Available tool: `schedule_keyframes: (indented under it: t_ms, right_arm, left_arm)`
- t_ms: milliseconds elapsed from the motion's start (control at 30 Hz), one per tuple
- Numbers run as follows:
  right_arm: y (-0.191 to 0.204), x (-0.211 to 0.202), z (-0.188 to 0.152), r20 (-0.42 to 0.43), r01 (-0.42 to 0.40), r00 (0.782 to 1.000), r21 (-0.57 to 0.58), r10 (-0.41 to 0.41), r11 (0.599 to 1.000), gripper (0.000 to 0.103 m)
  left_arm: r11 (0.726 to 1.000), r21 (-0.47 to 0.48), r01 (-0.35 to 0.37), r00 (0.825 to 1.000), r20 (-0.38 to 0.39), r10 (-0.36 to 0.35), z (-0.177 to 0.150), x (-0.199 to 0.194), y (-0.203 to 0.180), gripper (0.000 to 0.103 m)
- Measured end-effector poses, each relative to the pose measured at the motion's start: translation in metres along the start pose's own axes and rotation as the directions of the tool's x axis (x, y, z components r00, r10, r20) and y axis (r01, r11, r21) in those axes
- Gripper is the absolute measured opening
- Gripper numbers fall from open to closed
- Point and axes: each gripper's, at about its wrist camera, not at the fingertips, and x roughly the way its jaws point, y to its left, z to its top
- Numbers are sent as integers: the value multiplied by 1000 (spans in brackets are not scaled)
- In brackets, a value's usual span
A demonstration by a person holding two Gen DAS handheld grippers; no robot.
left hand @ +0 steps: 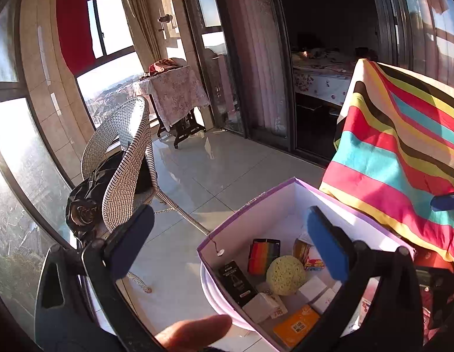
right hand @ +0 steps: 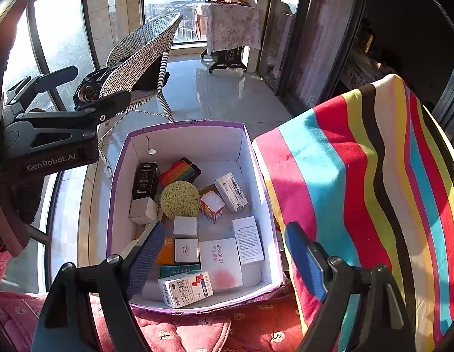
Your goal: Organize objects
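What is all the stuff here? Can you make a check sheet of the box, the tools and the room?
Surface: pink quilted cloth under the box.
Job's things: purple-rimmed white cardboard box holding a round yellow sponge, a black carton, a rainbow-striped packet and several small white cartons.
Clutter: striped multicoloured cloth beside the box.
Grippers: left tool open, empty; right tool open, empty, above the box.
Cables: nothing seen.
Surroundings: white woven chair, tiled floor, big windows, cloth-covered table.
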Motion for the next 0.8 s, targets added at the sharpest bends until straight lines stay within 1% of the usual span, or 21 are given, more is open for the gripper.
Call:
schedule_keyframes:
  t_ms: [67,167,267,333,433,700,733,800]
  right_arm:
    - [-2,0,-4,-7,7,1000,5,-7,1000,85]
    - [-4,6,-10,-31,9,999,19,-9,1000,85]
    - [-3,15,-17,-65,14,998,26,-12,1000,85]
    - [-2,19,-20,-82,17,997,28,-14,999,85]
    - [0,26,-23,-102,24,995,25,-22,999,85]
    - [-1,31,-23,-112,43,993,44,-38,998,85]
    - [-2,32,-24,-115,43,993,49,-37,998,85]
    - [-3,34,-24,-120,45,992,56,-38,997,85]
  left_arm:
    - [998,-9,62,995,-72,-62,-4,8,-5,103]
    - [991,-43,125,975,-181,-131,-11,25,-13,103]
    - [989,-48,142,961,-234,-150,-16,40,-21,103]
    - [987,-49,154,954,-252,-161,-19,43,-24,103]
    - [987,-60,152,949,-269,-163,-24,47,-28,103]
    - [986,-86,142,939,-304,-162,-30,57,-22,103]
    - [986,-90,142,939,-303,-163,-31,57,-21,103]
    - [989,-88,122,945,-295,-143,-32,56,-22,103]
